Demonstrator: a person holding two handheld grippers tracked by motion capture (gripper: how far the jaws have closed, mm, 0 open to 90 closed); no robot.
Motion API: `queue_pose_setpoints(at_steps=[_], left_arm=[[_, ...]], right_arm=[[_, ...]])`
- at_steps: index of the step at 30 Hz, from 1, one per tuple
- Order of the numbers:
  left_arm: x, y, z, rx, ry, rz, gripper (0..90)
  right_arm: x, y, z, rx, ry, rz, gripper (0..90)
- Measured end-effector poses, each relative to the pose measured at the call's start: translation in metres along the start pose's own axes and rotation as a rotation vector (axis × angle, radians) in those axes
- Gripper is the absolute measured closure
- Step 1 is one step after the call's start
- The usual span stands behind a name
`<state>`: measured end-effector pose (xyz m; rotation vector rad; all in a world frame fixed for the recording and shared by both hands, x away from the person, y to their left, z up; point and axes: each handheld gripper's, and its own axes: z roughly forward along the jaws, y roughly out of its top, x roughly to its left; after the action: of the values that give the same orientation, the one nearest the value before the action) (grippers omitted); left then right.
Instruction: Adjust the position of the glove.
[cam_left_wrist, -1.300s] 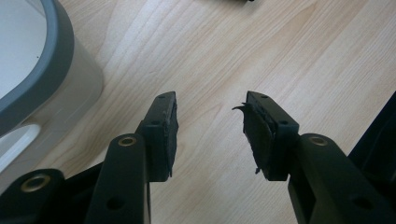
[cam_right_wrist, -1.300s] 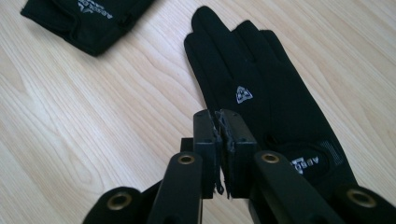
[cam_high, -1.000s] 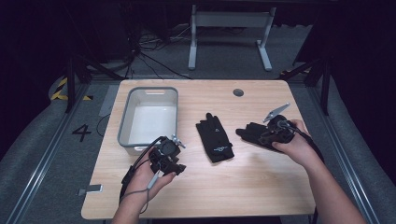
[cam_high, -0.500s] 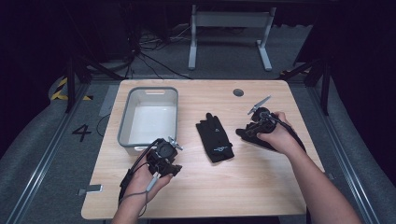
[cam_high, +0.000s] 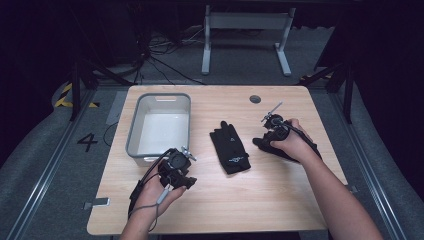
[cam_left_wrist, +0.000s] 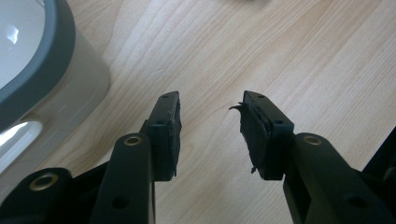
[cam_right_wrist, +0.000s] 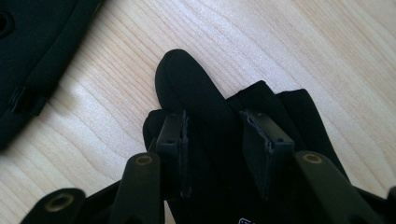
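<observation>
Two black gloves lie on the wooden table (cam_high: 300, 200). One glove (cam_high: 230, 147) lies flat at the middle, and its edge also shows in the right gripper view (cam_right_wrist: 37, 46). The second glove (cam_high: 281, 152) lies to its right, partly under the person's right hand. My right gripper (cam_high: 267, 139) points down at it, and its open jaws straddle that glove's fingers (cam_right_wrist: 187, 84) with fabric between them (cam_right_wrist: 215, 119). My left gripper (cam_high: 177, 172) is held low near the front left, open (cam_left_wrist: 210, 100) over bare wood with nothing between its pads.
A grey-rimmed white bin (cam_high: 160, 125) stands at the left of the table, just beyond my left gripper; its wall (cam_left_wrist: 42, 88) is close on that gripper's left. A round cable hole (cam_high: 255, 99) sits near the far edge.
My right gripper has moved left and tipped down onto the second glove, its jaws now around the fingers. The left gripper has hardly moved.
</observation>
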<state>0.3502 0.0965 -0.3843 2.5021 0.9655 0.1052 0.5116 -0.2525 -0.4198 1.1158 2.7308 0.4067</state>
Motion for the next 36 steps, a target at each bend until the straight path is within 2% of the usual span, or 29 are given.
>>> queue_pose_setpoints(at_steps=[3, 7, 8, 9, 10, 14, 22, 28, 29, 31, 32, 34, 35, 36], left_arm=[[-0.001, 0.001, 0.0, -0.004, 0.0, 0.003, 58.3], [-0.002, 0.0, -0.001, -0.001, 0.004, 0.004, 58.2], [-0.002, 0.0, -0.001, -0.001, 0.004, 0.004, 58.2], [-0.002, 0.0, 0.0, -0.001, 0.003, 0.004, 58.2], [-0.001, 0.0, 0.0, 0.0, 0.002, 0.004, 58.2], [0.0, 0.0, 0.001, 0.005, -0.01, -0.001, 58.0], [0.001, 0.0, 0.002, 0.009, -0.009, -0.003, 57.8], [0.001, 0.0, 0.002, 0.005, -0.009, -0.008, 57.8], [0.001, 0.0, 0.002, 0.005, -0.009, -0.008, 57.8], [0.001, 0.001, 0.001, 0.003, -0.01, -0.004, 57.7], [0.001, 0.001, 0.001, 0.003, -0.01, -0.004, 57.7], [0.001, 0.003, 0.002, 0.001, -0.013, 0.0, 57.7], [0.0, 0.005, 0.003, 0.001, -0.016, 0.005, 57.6], [0.0, 0.005, 0.003, 0.001, -0.016, 0.005, 57.5]], right_arm=[[-0.001, -0.001, 0.002, -0.003, 0.007, -0.003, 63.1], [-0.002, 0.0, 0.002, 0.001, 0.019, -0.018, 73.2], [-0.002, 0.0, 0.002, 0.001, 0.019, -0.018, 73.2], [-0.001, 0.0, 0.002, 0.0, 0.019, -0.022, 83.0], [-0.001, 0.0, 0.002, 0.0, 0.042, -0.019, 85.8], [-0.001, -0.001, 0.003, -0.008, 0.033, -0.032, 88.2], [0.001, -0.003, 0.0, -0.019, 0.017, -0.044, 89.7], [0.006, -0.01, -0.026, -0.065, 0.003, -0.053, 89.8], [0.006, -0.01, -0.026, -0.065, 0.003, -0.053, 89.8], [0.01, -0.016, -0.045, -0.087, -0.005, -0.053, 89.8], [0.01, -0.016, -0.045, -0.087, -0.005, -0.053, 89.8], [0.014, -0.021, -0.061, -0.112, -0.013, -0.05, 89.8], [0.018, -0.026, -0.077, -0.138, -0.017, -0.05, 89.8], [0.021, -0.029, -0.086, -0.15, -0.024, -0.052, 89.8]])
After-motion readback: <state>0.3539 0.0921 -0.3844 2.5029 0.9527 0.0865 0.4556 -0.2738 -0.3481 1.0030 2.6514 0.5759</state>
